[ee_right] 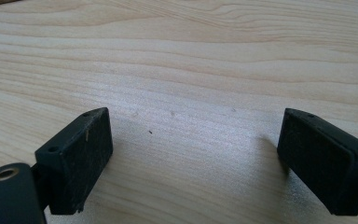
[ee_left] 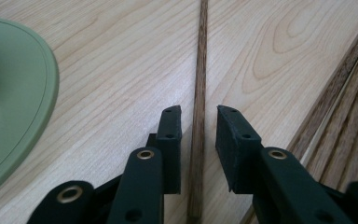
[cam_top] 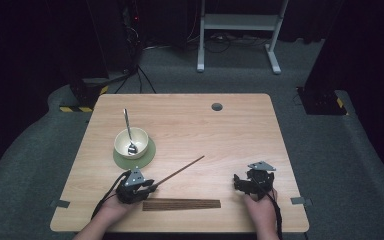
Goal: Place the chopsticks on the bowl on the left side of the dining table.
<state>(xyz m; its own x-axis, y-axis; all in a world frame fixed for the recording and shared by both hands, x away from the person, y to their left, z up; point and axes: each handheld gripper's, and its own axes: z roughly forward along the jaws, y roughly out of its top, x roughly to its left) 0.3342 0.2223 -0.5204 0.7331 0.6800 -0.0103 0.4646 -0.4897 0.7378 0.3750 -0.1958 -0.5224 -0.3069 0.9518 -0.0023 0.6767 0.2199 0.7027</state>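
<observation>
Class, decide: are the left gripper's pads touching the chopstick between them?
Apart: in the left gripper view, the chopstick shows slim gaps from both pads of the left gripper.

Table (cam_top: 240,130) evenly lit, surroundings dark; high view soft, gripper views sharp

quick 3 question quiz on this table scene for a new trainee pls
1. True or false: the left gripper has the single chopstick between its jaws, with gaps at both pads.
2. What rests in the bowl: A spoon, B fork, C knife?
3. What does the bowl stand on?

Key:
1. True.
2. A.
3. The green saucer.
</observation>
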